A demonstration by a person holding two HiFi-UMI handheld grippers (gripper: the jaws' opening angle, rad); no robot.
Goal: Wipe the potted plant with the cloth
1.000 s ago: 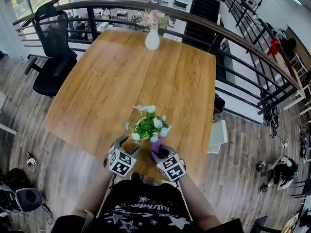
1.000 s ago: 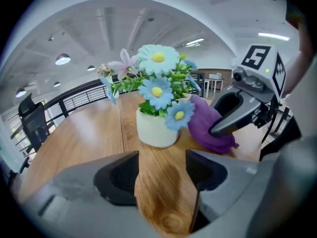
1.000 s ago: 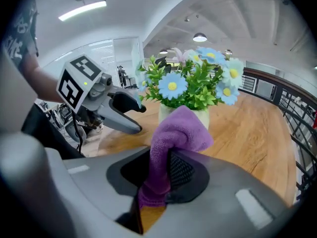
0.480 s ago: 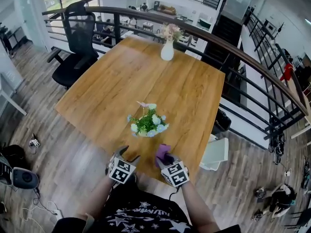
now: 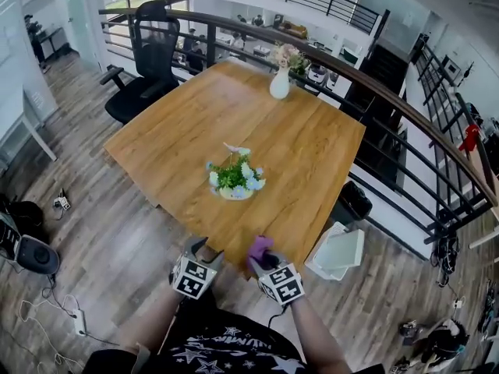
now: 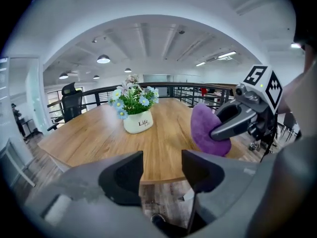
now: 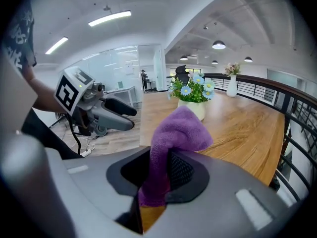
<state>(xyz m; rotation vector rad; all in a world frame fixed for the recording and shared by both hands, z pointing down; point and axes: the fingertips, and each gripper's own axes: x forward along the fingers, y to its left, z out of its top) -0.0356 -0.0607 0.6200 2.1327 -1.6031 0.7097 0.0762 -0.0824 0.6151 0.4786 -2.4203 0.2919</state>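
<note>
Fingers [image 7: 184, 171] of right gripper [image 5: 262, 259] clamp the cloth [image 5: 260, 245], those of left gripper [image 5: 207, 250], empty, just narrowed, potted plant [image 5: 235, 180] ahead.

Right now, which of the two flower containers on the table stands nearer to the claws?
The low white pot of blue and white flowers, near the middle of the table. The tall white vase stands at the far edge.
</note>
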